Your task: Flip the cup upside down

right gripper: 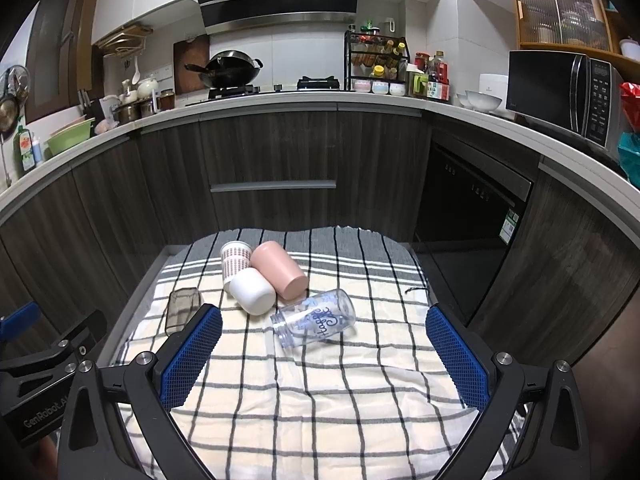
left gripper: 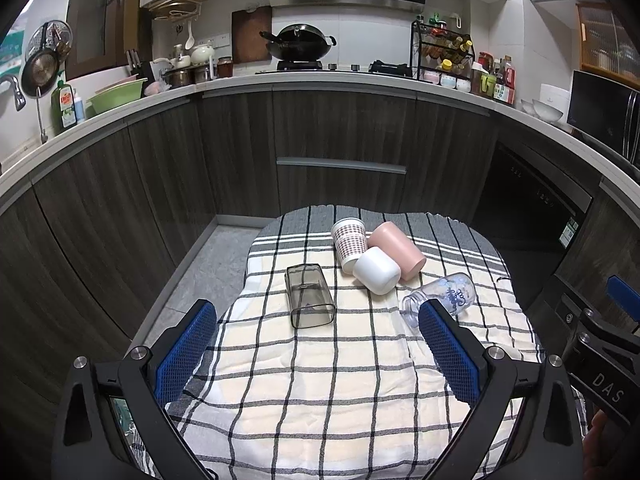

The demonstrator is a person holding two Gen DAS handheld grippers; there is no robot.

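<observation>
From the left wrist, the left gripper (left gripper: 318, 338) is hovering released over the checked cloth (left gripper: 320, 380), jaws spread wide, gripping nothing. Just ahead, slightly left, the smoky square cup (left gripper: 309, 295) is lying on its side. Further ahead and right, the patterned cup (left gripper: 349, 243), pink cup (left gripper: 398, 249) and white cup (left gripper: 377, 270) are huddling together, touching. The clear bottle (left gripper: 444, 296) is lying beside the right fingertip.

From the right wrist, the right gripper (right gripper: 324, 334) is also hanging released and empty-handed, the clear bottle (right gripper: 314, 322) lying on its side straight ahead between the fingers.
</observation>
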